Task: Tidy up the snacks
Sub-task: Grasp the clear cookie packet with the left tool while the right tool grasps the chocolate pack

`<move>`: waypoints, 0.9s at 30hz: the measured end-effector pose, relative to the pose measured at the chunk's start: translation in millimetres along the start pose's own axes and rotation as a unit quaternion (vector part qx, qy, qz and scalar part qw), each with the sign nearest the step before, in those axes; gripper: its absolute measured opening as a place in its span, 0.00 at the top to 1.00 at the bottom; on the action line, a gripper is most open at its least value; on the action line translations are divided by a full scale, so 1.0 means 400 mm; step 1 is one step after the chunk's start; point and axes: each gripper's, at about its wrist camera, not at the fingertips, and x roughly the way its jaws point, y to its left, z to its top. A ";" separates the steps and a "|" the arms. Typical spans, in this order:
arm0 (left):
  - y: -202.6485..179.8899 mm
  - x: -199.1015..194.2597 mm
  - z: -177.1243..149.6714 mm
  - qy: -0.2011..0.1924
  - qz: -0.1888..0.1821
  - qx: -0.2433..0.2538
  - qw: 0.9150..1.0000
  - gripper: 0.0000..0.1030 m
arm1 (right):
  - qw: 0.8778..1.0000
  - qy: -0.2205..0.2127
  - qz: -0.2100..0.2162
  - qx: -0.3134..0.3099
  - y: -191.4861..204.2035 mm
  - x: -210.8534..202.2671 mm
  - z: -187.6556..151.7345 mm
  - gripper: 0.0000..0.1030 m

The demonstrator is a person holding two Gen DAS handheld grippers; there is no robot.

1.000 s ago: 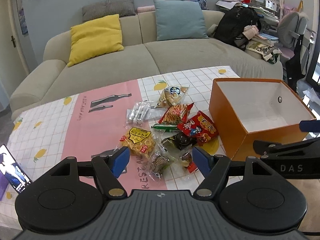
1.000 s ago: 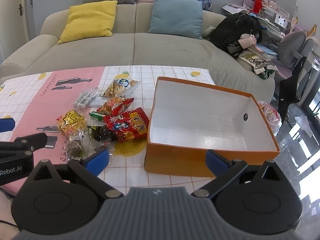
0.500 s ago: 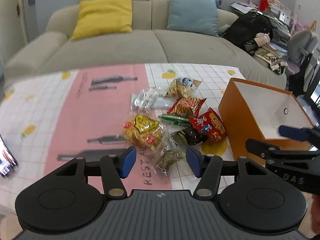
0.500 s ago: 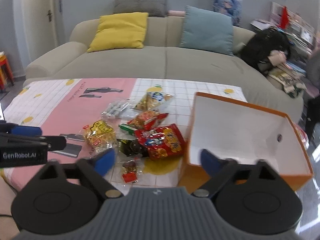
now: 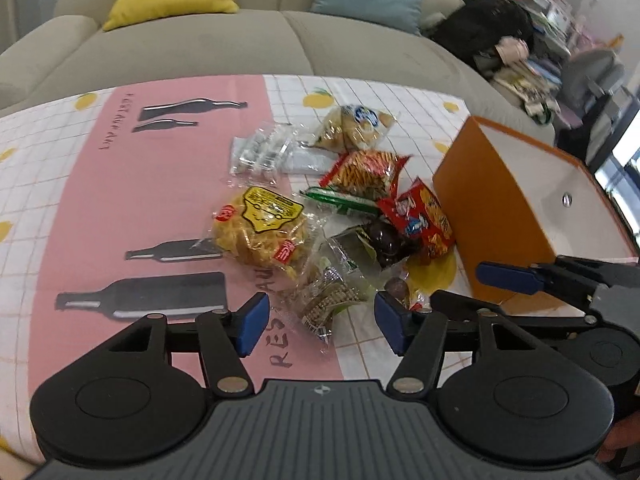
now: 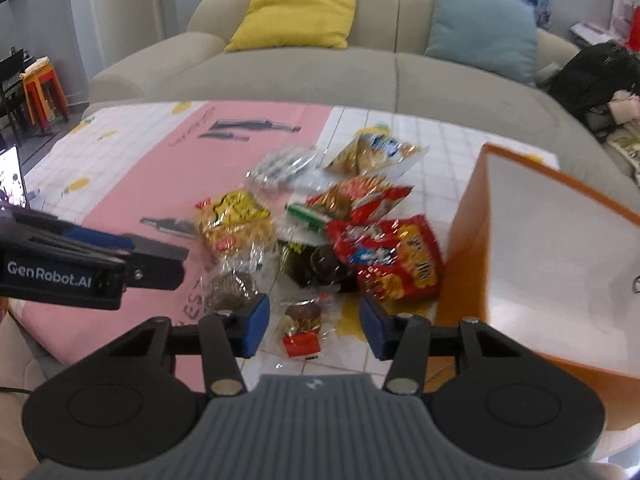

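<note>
A pile of snack packets lies mid-table: a yellow noodle bag point(image 5: 260, 232), a clear packet of brown biscuits point(image 5: 326, 304), a red chip bag point(image 5: 422, 218), an orange-red bag point(image 5: 366, 172) and a dark chocolate packet point(image 5: 384, 242). An open orange box point(image 5: 492, 216) stands right of the pile. My left gripper point(image 5: 320, 326) is open, its pads either side of the biscuit packet. My right gripper point(image 6: 314, 326) is open around a small brown-and-red candy point(image 6: 302, 326). The box also shows in the right wrist view point(image 6: 560, 264).
The table wears a pink and white checked cloth point(image 5: 120, 184). A beige sofa point(image 6: 360, 68) with a yellow cushion point(image 6: 296, 12) and a blue cushion point(image 6: 484, 28) runs behind it. A black backpack point(image 5: 484, 32) lies at the sofa's right end. A phone point(image 6: 12, 176) stands at the table's left edge.
Both grippers have moved forward and down toward the snack pile. The right gripper swung left from the box to the small candy. Both jaws have narrowed somewhat.
</note>
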 end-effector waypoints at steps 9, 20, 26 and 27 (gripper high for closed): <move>0.011 0.091 0.005 0.033 -0.001 0.067 0.997 0.32 | 0.999 0.036 0.032 0.011 -0.010 0.102 -0.009 0.53; -0.024 0.145 0.009 0.041 0.006 0.151 0.988 0.32 | 0.997 0.063 0.041 0.031 -0.039 0.186 -0.003 0.59; -0.041 0.179 0.010 0.057 -0.010 0.166 0.984 0.35 | 0.997 0.067 0.029 0.035 -0.052 0.182 -0.019 0.58; -0.042 0.183 0.009 0.056 -0.010 0.167 0.984 0.35 | 0.997 0.067 0.027 0.033 -0.054 0.183 -0.021 0.58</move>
